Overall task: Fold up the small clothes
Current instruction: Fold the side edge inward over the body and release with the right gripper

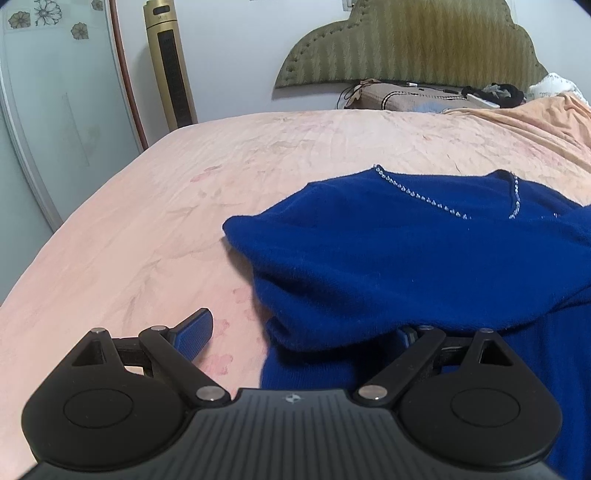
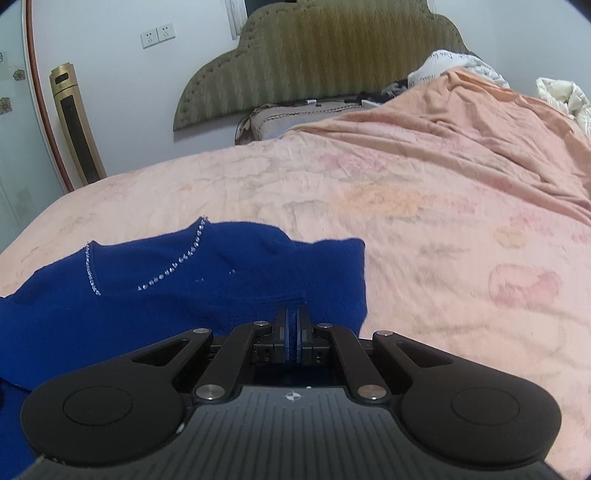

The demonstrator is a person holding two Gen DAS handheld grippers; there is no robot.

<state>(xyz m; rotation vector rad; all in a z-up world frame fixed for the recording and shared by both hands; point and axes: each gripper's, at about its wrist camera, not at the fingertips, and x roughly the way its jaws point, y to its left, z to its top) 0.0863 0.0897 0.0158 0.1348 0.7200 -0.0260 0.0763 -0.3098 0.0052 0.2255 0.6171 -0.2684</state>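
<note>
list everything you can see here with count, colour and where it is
sweater: 1, royal blue, beaded neckline, lying on the bed
bed sheet: 1, pale pink floral, covering the bed
headboard: 1, olive green, against the wall
pillow: 1, brown patterned, below the headboard
tower fan: 1, gold, in the far left corner
wall sockets: 2, white, left of the headboard
left gripper: 1, black, open, sweater draped over one finger
right gripper: 1, black, shut, against the sweater

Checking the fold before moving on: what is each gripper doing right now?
Left gripper: open, blue sweater draped over one finger.
Right gripper: shut on the blue sweater's edge.
</note>
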